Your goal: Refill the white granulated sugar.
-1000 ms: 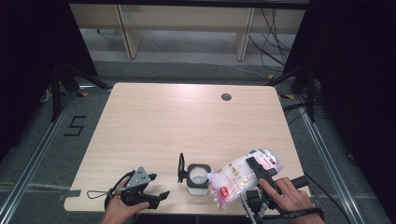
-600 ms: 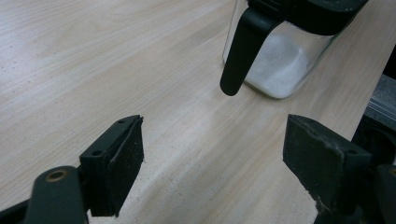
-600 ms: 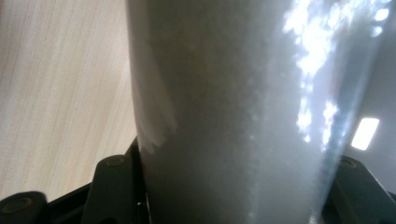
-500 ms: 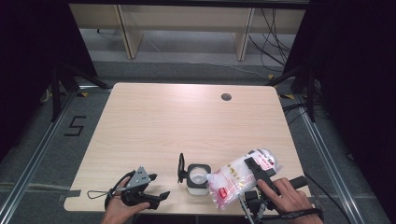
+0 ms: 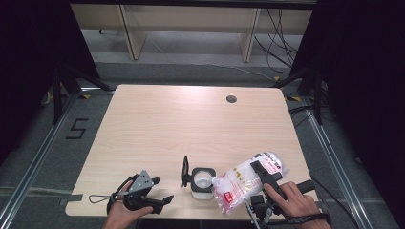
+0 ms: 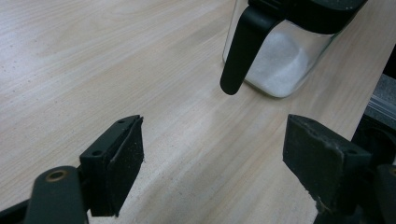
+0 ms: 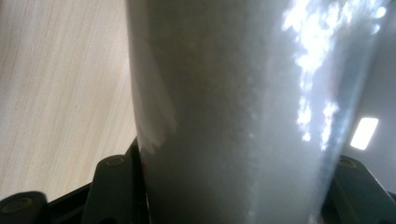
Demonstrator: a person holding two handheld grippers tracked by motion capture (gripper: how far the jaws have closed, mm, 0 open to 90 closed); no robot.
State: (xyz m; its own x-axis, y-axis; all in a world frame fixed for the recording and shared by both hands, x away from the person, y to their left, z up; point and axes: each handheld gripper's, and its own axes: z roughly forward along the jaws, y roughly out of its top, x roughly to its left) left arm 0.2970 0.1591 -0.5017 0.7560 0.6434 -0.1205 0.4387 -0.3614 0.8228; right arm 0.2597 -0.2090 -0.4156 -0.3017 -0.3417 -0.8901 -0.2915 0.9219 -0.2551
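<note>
A clear plastic bag of white powder [image 5: 246, 180] with a red label is tilted with its lower corner over a small glass jar [image 5: 202, 182]. The jar stands near the table's front edge, partly filled with white powder, its black hinged lid [image 5: 185, 171] flipped up on its left. My right gripper [image 5: 262, 180] is shut on the bag [image 7: 243, 112], whose body sits between both jaws. My left gripper [image 5: 160, 202] rests low on the table at the front left, open and holding nothing. Ahead of its jaws [image 6: 212, 158] stand the jar [image 6: 280, 60] and its black lid [image 6: 243, 51].
The light wooden table [image 5: 191, 124] has a round cable hole [image 5: 231, 99] at the back right. Dark floor and metal rails surround it, with shelving legs behind. A cable loop [image 5: 98, 198] trails from the left gripper near the front edge.
</note>
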